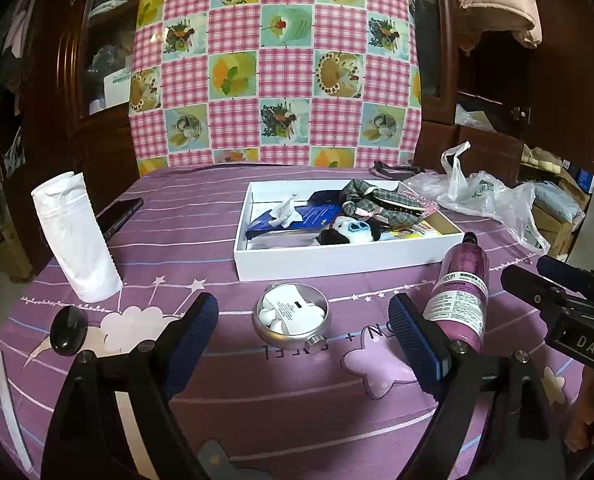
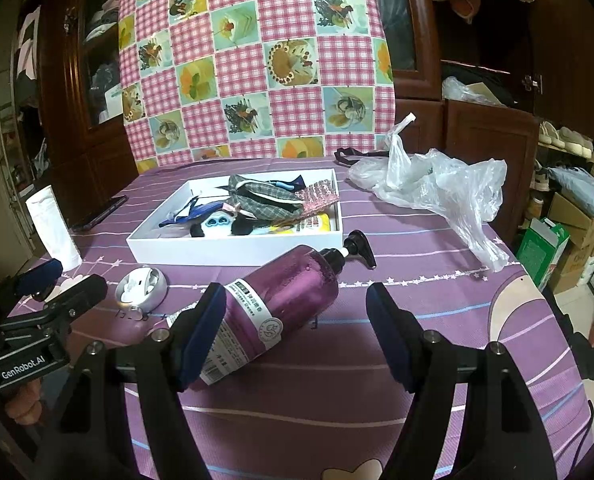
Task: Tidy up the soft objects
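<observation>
A white shallow box (image 1: pixel 337 266) (image 2: pixel 233 249) sits mid-table holding soft things: a black-and-white plush toy (image 1: pixel 351 231) (image 2: pixel 217 226), a plaid cloth piece (image 1: pixel 371 196) (image 2: pixel 265 196), a crumpled tissue (image 1: pixel 285 210) and blue packaging (image 1: pixel 313 216). My left gripper (image 1: pixel 303 334) stands open above the purple cloth, a round metal tin (image 1: pixel 292 314) just beyond its fingers. My right gripper (image 2: pixel 297 334) is open too; a purple pump bottle (image 2: pixel 281 300) (image 1: pixel 461 296) lies on its side, its base beside the left pad, not squeezed.
A white rolled cloth (image 1: pixel 75 236) (image 2: pixel 53 226) stands at the left edge beside a dark phone (image 1: pixel 119 212). A crumpled clear plastic bag (image 1: pixel 481 196) (image 2: pixel 437 188) lies at the right. A black strap (image 2: pixel 361 155) is behind it. A checked pink board (image 1: pixel 273 64) closes the back.
</observation>
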Action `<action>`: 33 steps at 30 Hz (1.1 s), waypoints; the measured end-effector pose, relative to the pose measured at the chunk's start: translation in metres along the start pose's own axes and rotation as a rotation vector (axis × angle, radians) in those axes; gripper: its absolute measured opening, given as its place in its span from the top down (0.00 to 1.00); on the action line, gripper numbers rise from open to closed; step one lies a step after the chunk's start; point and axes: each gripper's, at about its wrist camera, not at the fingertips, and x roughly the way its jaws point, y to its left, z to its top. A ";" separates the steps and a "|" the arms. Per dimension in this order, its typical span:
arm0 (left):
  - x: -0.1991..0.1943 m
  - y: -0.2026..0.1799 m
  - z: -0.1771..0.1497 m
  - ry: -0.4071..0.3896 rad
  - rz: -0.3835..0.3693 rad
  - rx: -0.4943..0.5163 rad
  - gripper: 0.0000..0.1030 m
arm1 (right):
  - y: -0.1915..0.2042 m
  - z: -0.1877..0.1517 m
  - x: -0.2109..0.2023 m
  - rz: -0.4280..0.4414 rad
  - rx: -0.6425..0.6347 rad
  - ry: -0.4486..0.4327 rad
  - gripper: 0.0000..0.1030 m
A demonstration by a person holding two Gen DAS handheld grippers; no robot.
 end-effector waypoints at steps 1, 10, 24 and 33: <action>0.000 0.000 0.000 0.001 0.000 -0.001 0.15 | 0.000 0.000 0.000 0.000 0.000 0.000 0.28; -0.001 0.000 -0.001 -0.005 -0.003 -0.001 0.15 | 0.000 0.000 0.000 0.000 -0.001 0.000 0.28; 0.000 0.002 0.000 0.000 0.000 -0.006 0.15 | 0.000 0.000 0.000 0.000 -0.002 0.000 0.28; 0.001 0.004 -0.001 -0.001 0.008 -0.012 0.15 | 0.000 0.000 0.000 0.000 -0.003 -0.002 0.28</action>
